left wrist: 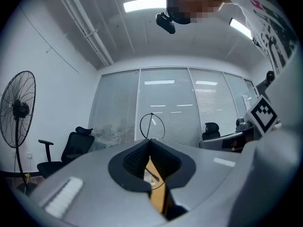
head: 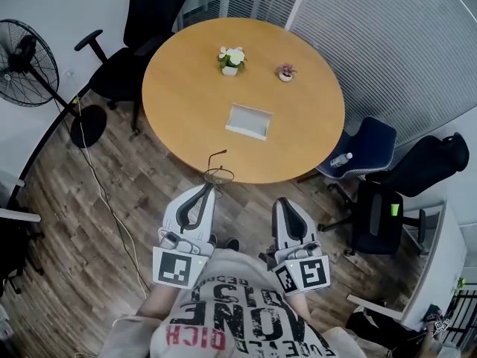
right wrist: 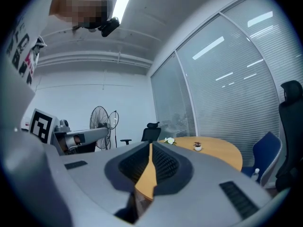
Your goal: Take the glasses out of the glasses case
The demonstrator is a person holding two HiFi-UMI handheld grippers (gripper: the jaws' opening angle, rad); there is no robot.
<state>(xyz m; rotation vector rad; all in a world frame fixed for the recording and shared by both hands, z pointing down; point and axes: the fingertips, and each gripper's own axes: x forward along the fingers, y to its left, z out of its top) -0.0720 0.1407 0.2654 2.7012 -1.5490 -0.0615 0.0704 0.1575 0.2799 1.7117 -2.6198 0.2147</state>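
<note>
1. Two grippers show low in the head view, both pointing toward the round wooden table [head: 179, 88].
2. The left gripper [head: 211, 188] has its jaws pressed together on the thin wire-framed glasses [head: 218, 174]. In the left gripper view a fine wire runs between the closed pads, and one round lens rim stands up just past the tips.
3. The right gripper [head: 285, 202] has its jaws closed against each other with nothing between them. In the right gripper view only a narrow sliver of the tabletop shows through the gap.
4. The glasses case [head: 248, 121] lies open on the table, on the half nearer the person. It is well apart from the glasses, which show at the table's near rim.
5. Two small potted plants [head: 232, 60] stand beyond the case, near each other.
6. A standing fan [head: 26, 62] and a black office chair [head: 145, 21] are left of the table, and a blue chair [head: 369, 144] is to its right.
</note>
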